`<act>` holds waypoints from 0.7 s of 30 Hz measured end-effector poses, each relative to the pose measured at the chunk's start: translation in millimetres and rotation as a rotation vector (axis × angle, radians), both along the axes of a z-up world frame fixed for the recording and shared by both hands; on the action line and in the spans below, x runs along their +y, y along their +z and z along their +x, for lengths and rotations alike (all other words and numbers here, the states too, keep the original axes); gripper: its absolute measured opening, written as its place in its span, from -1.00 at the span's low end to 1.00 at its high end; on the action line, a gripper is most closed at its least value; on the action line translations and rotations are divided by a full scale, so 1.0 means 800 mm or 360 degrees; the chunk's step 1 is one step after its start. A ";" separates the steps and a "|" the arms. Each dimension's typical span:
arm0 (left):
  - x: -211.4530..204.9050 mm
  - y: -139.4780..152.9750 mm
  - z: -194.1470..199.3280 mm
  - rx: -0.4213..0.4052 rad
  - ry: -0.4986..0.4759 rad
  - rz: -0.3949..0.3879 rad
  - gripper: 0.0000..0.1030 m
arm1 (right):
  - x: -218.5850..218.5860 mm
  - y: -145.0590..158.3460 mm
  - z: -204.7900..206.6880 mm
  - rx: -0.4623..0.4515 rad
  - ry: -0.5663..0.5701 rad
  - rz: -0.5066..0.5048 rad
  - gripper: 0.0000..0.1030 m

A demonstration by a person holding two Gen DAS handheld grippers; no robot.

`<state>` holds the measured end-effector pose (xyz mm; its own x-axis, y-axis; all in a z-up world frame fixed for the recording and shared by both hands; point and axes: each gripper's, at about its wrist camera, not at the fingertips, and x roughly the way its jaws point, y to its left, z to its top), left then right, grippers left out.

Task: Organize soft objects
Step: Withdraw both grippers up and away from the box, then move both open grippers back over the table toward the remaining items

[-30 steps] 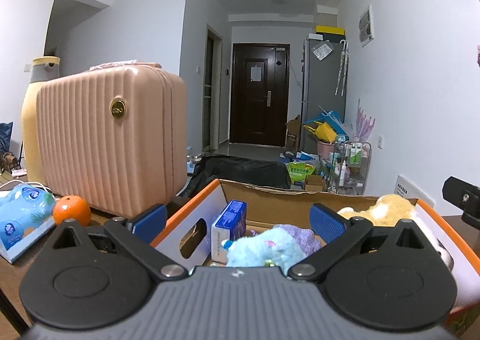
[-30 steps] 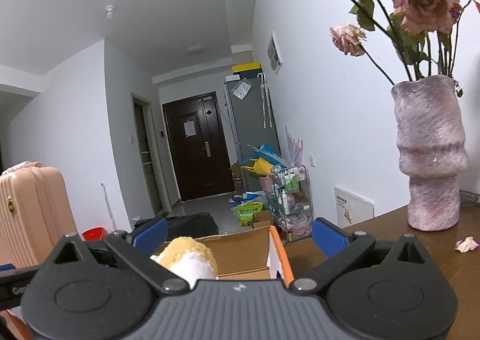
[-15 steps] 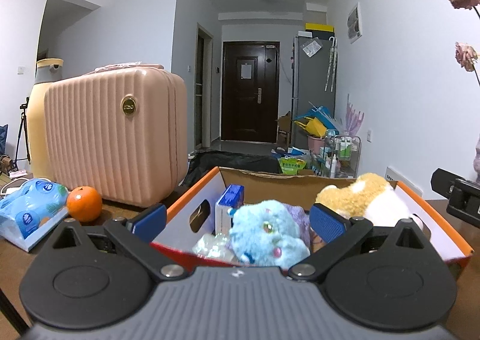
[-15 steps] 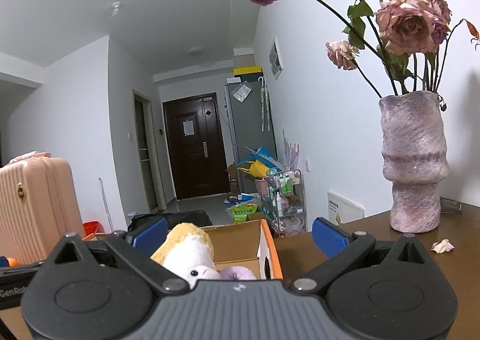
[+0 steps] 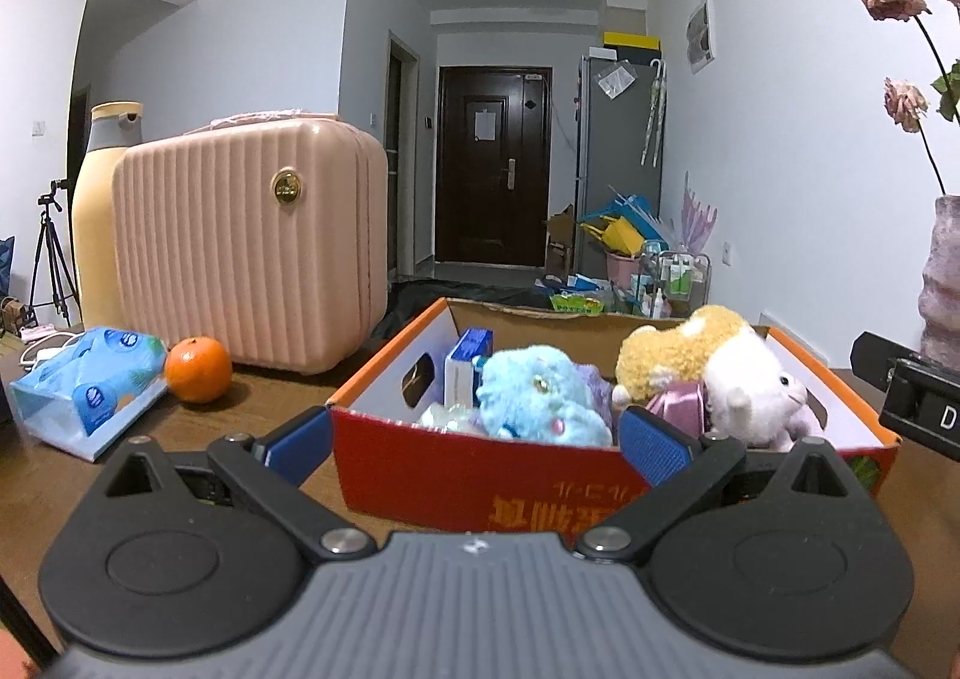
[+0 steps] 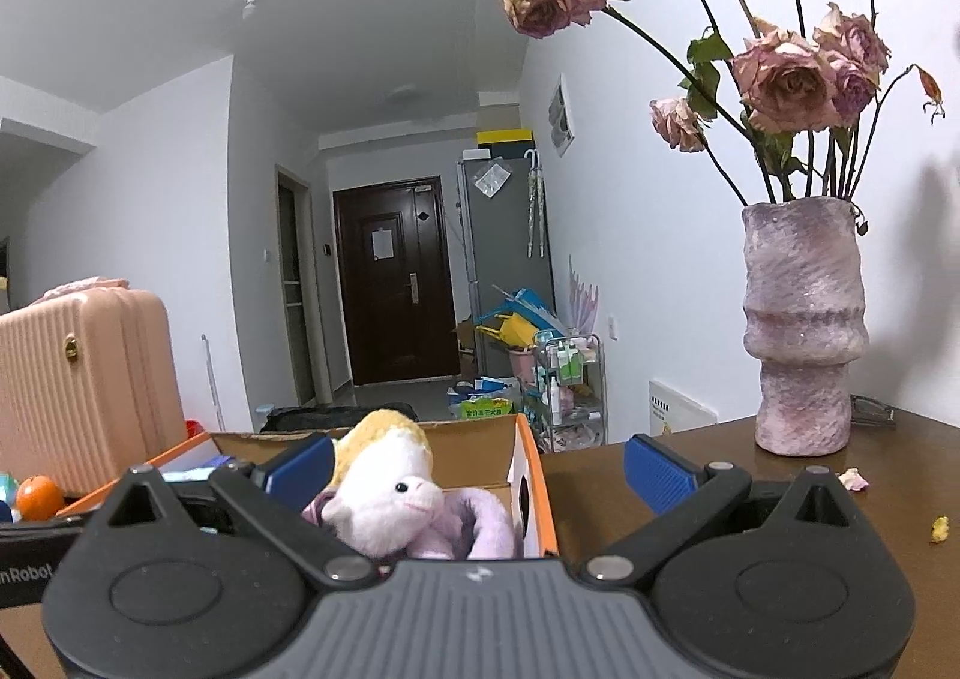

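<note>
1. A cardboard box (image 5: 480,475) with an orange rim sits on a brown wooden table (image 5: 240,415).
2. Inside lie a fluffy blue plush toy (image 5: 534,397) and a white-and-tan one (image 5: 744,379).
3. The left gripper (image 5: 474,448) and right gripper (image 6: 477,469) are both spread wide, empty.

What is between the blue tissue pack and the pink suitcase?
An orange sits on the table between the tissue pack and the suitcase, seen in the left wrist view.
</note>
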<state>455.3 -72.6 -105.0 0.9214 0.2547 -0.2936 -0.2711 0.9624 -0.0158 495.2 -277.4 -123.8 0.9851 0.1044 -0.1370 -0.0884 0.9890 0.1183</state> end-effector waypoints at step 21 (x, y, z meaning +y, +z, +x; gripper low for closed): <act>0.000 -0.001 -0.091 0.0039 -0.0017 -0.0011 1.00 | -0.001 0.000 -0.095 0.0048 0.0060 -0.0100 1.00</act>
<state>382.6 -72.3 -105.5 0.9167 0.2426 -0.3176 -0.2610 0.9652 -0.0159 419.5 -277.9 -123.6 0.9759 0.1316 -0.1742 -0.1231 0.9906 0.0590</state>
